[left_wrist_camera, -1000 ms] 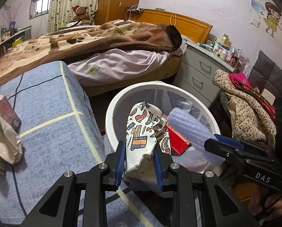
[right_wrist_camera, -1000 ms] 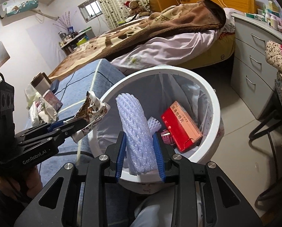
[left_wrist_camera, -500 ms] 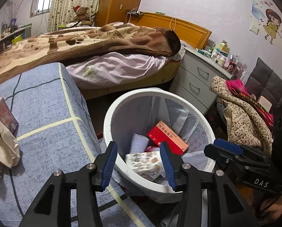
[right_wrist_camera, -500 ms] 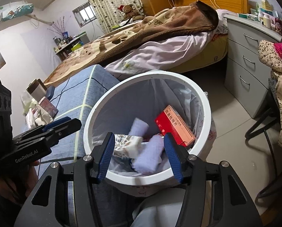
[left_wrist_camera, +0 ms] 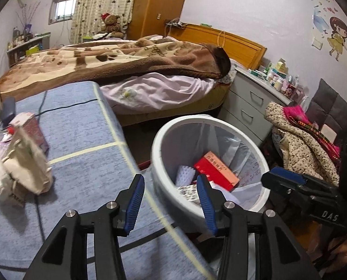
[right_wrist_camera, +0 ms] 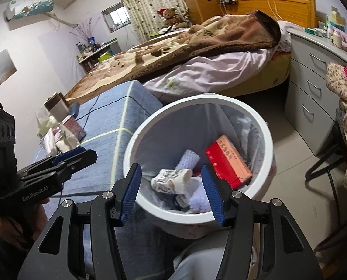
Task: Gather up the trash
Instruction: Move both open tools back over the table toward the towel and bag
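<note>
Jaws of my left gripper (left_wrist_camera: 171, 201) stand apart with nothing between the blue pads; they grip nothing and touch nothing. Through that gap in the left wrist view I see the edge of the blue bedspread (left_wrist_camera: 80, 126) and the near rim of the white trash bin (left_wrist_camera: 159, 144), which stands on the floor just beside the bedspread's right edge. Down in the bin's liner lie a red box (left_wrist_camera: 216, 170), a white foam sleeve (left_wrist_camera: 185, 173) and a patterned wrapper (left_wrist_camera: 188, 192). More trash, a crumpled paper bag (left_wrist_camera: 24, 168) and a dark red carton (left_wrist_camera: 34, 128), sits near the bedspread's left edge, with a black cable running past it. My right gripper (left_wrist_camera: 287, 182) shows at the right, beyond the bin. A grey dresser (left_wrist_camera: 250, 102) and a heap of clothes (left_wrist_camera: 299, 144) stand behind the bin.

From the right wrist view, my right gripper (right_wrist_camera: 174, 194) is also spread, its pads empty, hanging over the near rim of the trash bin (right_wrist_camera: 269, 144). Between the pads I look down on the patterned wrapper (right_wrist_camera: 171, 180) and foam sleeve (right_wrist_camera: 189, 158), with the red box (right_wrist_camera: 227, 161) leaning against the bin's right wall. My left gripper (right_wrist_camera: 76, 154) hangs to the left over the bedspread (right_wrist_camera: 117, 114), its fingertips close to the bin's left rim but clear of it. Leftover litter (right_wrist_camera: 59, 133) crowds the bedspread's far left edge. The brown blanket (right_wrist_camera: 196, 44) covers the bed beyond.
</note>
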The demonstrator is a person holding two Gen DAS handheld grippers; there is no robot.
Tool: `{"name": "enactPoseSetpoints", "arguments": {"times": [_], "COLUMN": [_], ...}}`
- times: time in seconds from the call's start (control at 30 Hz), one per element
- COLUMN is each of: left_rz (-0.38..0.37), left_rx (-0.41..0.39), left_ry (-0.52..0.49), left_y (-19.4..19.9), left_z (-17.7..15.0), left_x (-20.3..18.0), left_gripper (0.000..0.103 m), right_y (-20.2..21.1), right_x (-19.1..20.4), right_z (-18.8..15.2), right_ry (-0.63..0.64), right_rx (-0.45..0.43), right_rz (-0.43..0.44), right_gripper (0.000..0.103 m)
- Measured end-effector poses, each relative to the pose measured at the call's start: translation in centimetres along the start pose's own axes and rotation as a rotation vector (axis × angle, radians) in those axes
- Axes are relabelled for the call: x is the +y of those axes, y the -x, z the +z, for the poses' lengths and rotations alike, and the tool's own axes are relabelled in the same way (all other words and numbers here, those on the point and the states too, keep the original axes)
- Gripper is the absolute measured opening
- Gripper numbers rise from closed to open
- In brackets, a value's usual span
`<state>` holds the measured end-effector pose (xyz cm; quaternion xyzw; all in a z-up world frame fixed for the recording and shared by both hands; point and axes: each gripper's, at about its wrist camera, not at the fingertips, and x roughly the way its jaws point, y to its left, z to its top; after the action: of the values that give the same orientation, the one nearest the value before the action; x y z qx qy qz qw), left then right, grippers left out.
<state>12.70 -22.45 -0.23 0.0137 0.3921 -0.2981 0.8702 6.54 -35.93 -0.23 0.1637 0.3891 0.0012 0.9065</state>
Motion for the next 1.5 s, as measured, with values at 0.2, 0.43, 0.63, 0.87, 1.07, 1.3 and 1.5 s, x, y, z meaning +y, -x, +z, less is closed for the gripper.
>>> {"name": "enactPoseSetpoints", "arguments": {"times": [0.2,0.43,0.63,0.87,1.07,1.3,1.5], "left_rz": [0.044,0.089,0.164,0.208,0.252,0.295,0.320], "left_rx": [0.002,-0.027,-0.044,-0.083,-0.111,-0.124,-0.128], "left_ry": [0.042,0.095,0.160,0.219,0.255,0.299,0.335], "left_y": [1.6,4.5,6.8,8.8,9.9,10.4,10.0], "left_z": [-1.4,-2.9,-4.2,-4.6,-4.4,-3.8,-3.1], "left_x": [2.2,5.3,8.5,11.4,13.1,15.3,17.0], "left_gripper": [0.046,0.046,0.046,0.046,0.046,0.046,0.046], "right_y": [-0.1,-0.4,-1.1,-1.5,-2.2,-3.0,-3.9], "right_x": [2.0,4.6,7.0,9.3,10.3,12.2,13.3], "right_z": [0.0,-0.1,-0.1,0.2,0.8,1.0,1.4], "right_ry": [0.047,0.102,0.150,0.214,0.216,0.283,0.326], "right_rx": [0.000,0.015,0.029,0.028,0.051,0.055,0.060], "right_rz": [0.032,0.090,0.157,0.208,0.240,0.235,0.239], "right_gripper": [0.055,0.055,0.055,0.055,0.055,0.055,0.052]}}
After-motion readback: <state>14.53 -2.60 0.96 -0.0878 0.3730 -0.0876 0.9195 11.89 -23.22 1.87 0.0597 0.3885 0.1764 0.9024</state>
